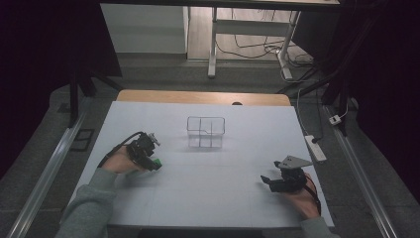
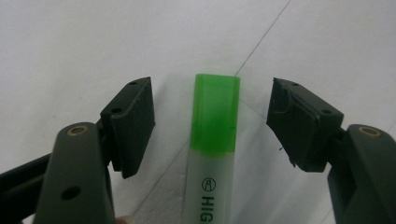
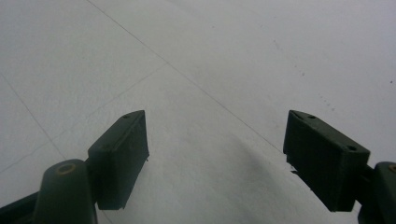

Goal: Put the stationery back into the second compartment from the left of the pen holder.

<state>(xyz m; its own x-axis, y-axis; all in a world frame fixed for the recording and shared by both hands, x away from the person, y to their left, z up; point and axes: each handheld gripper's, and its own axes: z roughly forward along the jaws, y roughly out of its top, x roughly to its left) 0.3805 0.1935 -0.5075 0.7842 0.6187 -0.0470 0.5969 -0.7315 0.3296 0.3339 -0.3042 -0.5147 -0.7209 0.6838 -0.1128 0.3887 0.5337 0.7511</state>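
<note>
Presently, the left gripper (image 2: 212,121) stood low over the white table sheet (image 1: 208,188) with its jaws spread wide, a green-capped highlighter pen with a translucent white barrel (image 2: 214,140) lying between the pads untouched. The right gripper (image 3: 215,158) was likewise wide apart and held nothing, well clear of the clear compartmented box (image 1: 205,132).

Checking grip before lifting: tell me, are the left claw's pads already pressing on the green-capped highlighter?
No, the left claw stands open, with a gap on each side of the highlighter lying between its pads.
</note>
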